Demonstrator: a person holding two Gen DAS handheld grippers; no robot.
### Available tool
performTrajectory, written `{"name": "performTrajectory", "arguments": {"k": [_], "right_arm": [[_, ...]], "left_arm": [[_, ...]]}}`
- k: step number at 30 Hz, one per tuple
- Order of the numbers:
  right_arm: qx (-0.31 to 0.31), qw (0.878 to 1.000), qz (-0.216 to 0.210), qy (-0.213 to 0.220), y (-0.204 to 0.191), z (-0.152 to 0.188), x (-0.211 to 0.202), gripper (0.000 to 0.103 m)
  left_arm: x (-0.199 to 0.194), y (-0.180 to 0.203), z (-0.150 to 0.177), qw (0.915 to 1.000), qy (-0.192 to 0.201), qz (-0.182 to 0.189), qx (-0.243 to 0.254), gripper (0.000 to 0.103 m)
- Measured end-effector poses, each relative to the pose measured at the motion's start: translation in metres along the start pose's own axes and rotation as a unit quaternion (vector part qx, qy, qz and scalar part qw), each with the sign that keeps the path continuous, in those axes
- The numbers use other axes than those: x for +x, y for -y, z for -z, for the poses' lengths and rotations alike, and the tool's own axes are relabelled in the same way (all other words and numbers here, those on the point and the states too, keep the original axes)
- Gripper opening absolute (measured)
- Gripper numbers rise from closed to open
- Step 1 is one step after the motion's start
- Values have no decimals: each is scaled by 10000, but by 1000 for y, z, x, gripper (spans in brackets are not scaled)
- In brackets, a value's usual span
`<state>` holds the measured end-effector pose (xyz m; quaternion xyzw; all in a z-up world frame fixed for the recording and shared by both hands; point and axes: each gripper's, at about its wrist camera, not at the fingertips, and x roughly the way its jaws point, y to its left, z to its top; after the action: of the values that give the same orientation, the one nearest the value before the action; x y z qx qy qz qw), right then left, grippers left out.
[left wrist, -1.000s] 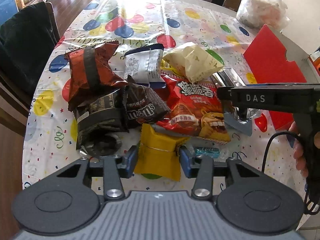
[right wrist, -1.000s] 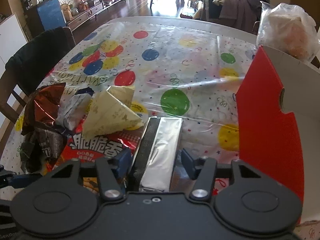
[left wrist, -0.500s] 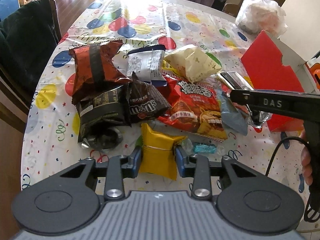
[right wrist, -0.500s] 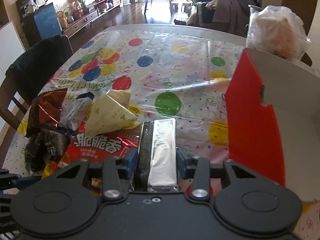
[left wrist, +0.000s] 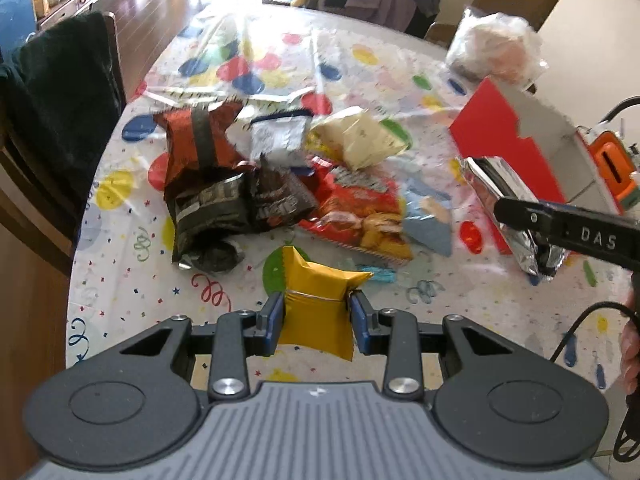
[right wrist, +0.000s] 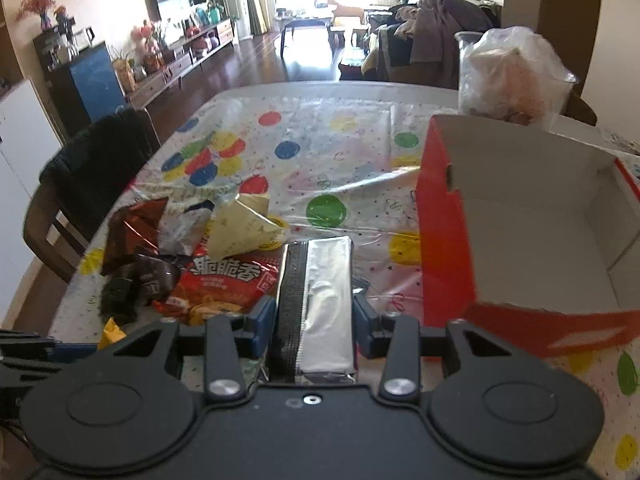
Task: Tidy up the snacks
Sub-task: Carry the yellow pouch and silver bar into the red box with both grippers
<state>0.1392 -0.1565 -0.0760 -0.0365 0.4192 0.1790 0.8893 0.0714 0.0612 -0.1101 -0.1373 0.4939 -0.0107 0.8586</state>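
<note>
My left gripper (left wrist: 317, 312) is shut on a small yellow snack packet (left wrist: 318, 304), held off the table. My right gripper (right wrist: 314, 312) is shut on a silver foil packet (right wrist: 320, 300), also lifted; the left wrist view shows that foil packet (left wrist: 504, 208) beside the red box (left wrist: 512, 148). The red box with a white inside (right wrist: 532, 220) stands open to the right of the foil packet. A pile of snack bags lies on the balloon tablecloth (left wrist: 280, 60): a red chips bag (left wrist: 360, 216), dark brown bags (left wrist: 236, 204), a cream bag (left wrist: 360, 140), a white packet (left wrist: 280, 140).
A small teal candy (left wrist: 378, 276) lies near the yellow packet. A clear plastic bag (right wrist: 508, 76) sits behind the box. A chair with a dark cloth (left wrist: 52, 100) stands at the table's left edge. A hand (left wrist: 630, 348) holds the right gripper's handle.
Both grippers closed onto their packets and lifted them off the table. The right gripper carried the foil packet up toward the red box, whose white inside now shows.
</note>
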Motion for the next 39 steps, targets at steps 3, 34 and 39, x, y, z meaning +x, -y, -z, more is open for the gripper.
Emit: {"name": "performTrajectory", "arguments": {"k": [3,34,39], "right_arm": [[66,9999,32,152,4,0,-22,40],[474,9928,927,593,176,-27,-72,40],[448,9941,924,343,216,-34,-50,40]], "left_arm": [[-16,9,-3,9998,134,18,139,34],[-1,210,-99,9886,242,690,1318,34],[30,241,-108,9905,19,571,1249,34]]}}
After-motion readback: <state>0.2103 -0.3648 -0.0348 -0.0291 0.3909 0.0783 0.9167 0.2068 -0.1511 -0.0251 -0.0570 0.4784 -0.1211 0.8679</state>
